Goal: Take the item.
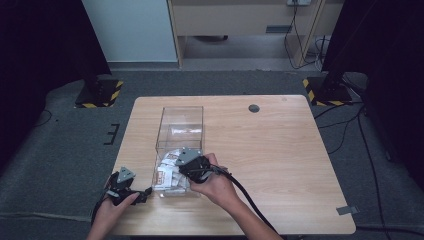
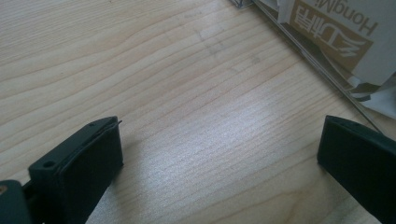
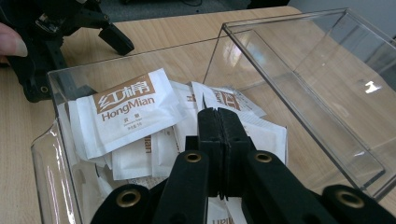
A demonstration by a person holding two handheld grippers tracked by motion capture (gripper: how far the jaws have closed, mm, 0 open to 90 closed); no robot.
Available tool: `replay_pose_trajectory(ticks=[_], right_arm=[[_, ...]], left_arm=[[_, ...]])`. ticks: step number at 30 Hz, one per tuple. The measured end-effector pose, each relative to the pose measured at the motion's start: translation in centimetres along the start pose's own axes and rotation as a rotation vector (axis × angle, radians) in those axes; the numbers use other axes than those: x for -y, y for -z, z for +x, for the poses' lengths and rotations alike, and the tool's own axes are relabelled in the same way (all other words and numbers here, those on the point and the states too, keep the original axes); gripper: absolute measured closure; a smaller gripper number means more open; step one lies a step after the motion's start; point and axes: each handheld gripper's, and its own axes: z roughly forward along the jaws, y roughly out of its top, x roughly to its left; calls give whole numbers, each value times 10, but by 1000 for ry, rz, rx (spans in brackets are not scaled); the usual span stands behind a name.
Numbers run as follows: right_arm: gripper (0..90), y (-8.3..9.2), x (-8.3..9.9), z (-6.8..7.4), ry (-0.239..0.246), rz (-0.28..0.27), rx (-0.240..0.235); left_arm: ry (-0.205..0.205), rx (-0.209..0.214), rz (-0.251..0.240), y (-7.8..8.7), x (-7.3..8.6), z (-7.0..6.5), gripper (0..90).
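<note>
Light falls evenly from overhead on my wooden table (image 1: 280, 150), while the room's left and right edges sink into near black. In my left gripper view a pale sheen sits mid-table, and my jaws are soft, out of focus. My right gripper view is sharper; glare streaks the clear plastic box (image 3: 299, 70), and its walls reflect faintly.

Wooden table (image 1: 280, 165) on grey carpet (image 1: 65, 150). Two black stands with hazard-striped bases (image 1: 100, 92) behind it; cables (image 1: 350, 125) right.
</note>
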Motion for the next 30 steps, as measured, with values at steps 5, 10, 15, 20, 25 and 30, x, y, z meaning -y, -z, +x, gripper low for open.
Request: replay_pose_trajectory(ticks=[5, 10, 15, 20, 25, 30], right_arm=[[895, 3, -1, -3, -3, -12, 3], [895, 7, -1, -5, -11, -27, 4], [895, 10, -2, -6, -15, -32, 4], [895, 14, -2, -8, -15, -42, 6], [895, 18, -3, -10, -18, -48, 10], [895, 21, -3, -12, -20, -55, 16]], left_arm=[[0, 0, 0, 0, 0, 0, 0], [0, 0, 0, 0, 0, 0, 0], [1, 0, -1, 0, 0, 0, 0], [-1, 0, 0, 0, 0, 0, 0], [1, 0, -1, 0, 0, 0, 0], [-1, 0, 0, 0, 0, 0, 0]])
